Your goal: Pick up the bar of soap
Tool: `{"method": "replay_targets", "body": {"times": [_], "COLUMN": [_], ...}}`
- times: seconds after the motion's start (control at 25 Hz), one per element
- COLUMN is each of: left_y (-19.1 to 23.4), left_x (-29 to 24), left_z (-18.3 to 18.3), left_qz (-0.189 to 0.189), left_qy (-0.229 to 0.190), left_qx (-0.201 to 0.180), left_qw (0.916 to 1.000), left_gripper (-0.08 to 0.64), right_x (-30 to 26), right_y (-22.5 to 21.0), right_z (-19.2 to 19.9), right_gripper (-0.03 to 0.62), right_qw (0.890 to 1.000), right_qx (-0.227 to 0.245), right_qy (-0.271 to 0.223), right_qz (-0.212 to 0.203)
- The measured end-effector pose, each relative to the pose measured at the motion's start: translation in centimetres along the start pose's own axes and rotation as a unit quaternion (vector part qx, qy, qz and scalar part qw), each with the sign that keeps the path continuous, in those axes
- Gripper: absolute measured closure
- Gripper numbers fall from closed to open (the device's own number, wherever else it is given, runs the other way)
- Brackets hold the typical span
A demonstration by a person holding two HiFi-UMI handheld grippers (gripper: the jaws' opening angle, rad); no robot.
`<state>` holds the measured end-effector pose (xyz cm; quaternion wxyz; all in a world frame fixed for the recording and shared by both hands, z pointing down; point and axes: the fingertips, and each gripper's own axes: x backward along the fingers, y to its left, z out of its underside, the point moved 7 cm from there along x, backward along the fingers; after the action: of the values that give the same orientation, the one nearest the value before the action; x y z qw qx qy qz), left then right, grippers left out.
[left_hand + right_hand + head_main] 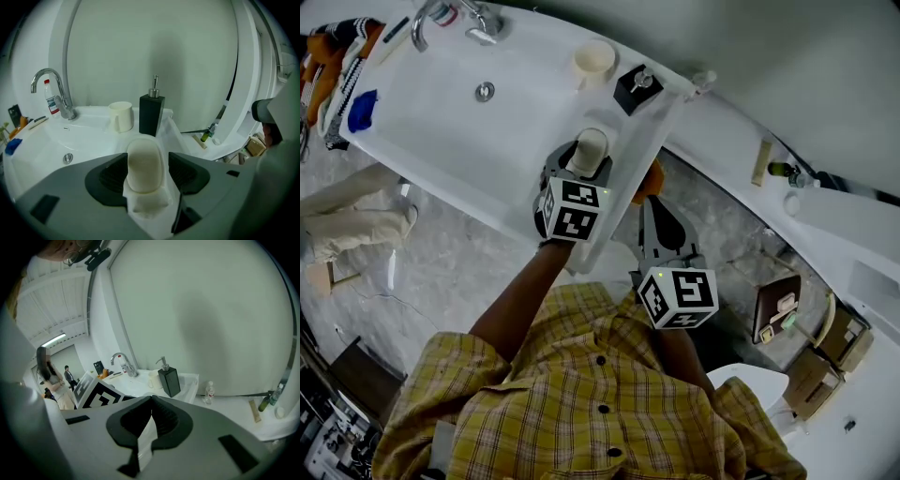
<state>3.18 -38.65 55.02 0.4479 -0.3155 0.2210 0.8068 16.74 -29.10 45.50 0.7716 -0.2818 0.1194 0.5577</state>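
Observation:
The cream bar of soap [589, 148] [145, 164] stands on the white ledge of the washbasin counter [525, 122], near its front edge. My left gripper [581, 167] [146, 171] is open around it. Its dark pads [112, 177] flank the bar, the left one close against it and the right one a small gap away. My right gripper [649, 187] [151, 401] is shut with nothing in it. It hangs just right of the counter's edge, behind the left gripper's marker cube [93, 390].
A cream cup [594, 62] [121, 116] and a black pump dispenser [636, 87] [151, 115] stand behind the soap. The faucet [441, 19] [51, 89] and drain [485, 91] lie to the left, with a blue sponge [362, 110]. A toilet [750, 380] is at lower right.

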Motion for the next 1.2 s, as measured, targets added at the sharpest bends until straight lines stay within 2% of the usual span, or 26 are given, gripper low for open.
{"method": "replay_targets", "body": {"times": [0.36, 0.64, 0.96, 1.2], "left_y": [0.6, 0.9, 0.8, 0.2], "left_x": [-1.6, -1.7, 0.6, 4.4], "left_z": [0.6, 0.9, -0.1, -1.5], "left_qz": [0.005, 0.001, -0.003, -0.020], "left_qy": [0.043, 0.037, 0.000, -0.051], "left_qx": [0.007, 0.017, 0.022, 0.026], "left_qw": [0.9990, 0.9992, 0.9997, 0.9982], "left_gripper": [0.295, 0.299, 0.301, 0.301], "right_x": [-0.6, -0.6, -0.2, 0.4], "right_y": [-0.7, -1.1, -0.6, 0.9], "right_z": [-0.6, -0.9, -1.2, -2.2], "right_gripper": [0.572, 0.572, 0.572, 0.572], "right_qw": [1.000, 1.000, 1.000, 0.999], "right_qx": [-0.003, -0.004, 0.007, 0.026], "right_qy": [-0.004, -0.007, -0.015, -0.031], "right_qz": [-0.001, 0.001, 0.000, -0.008]}}
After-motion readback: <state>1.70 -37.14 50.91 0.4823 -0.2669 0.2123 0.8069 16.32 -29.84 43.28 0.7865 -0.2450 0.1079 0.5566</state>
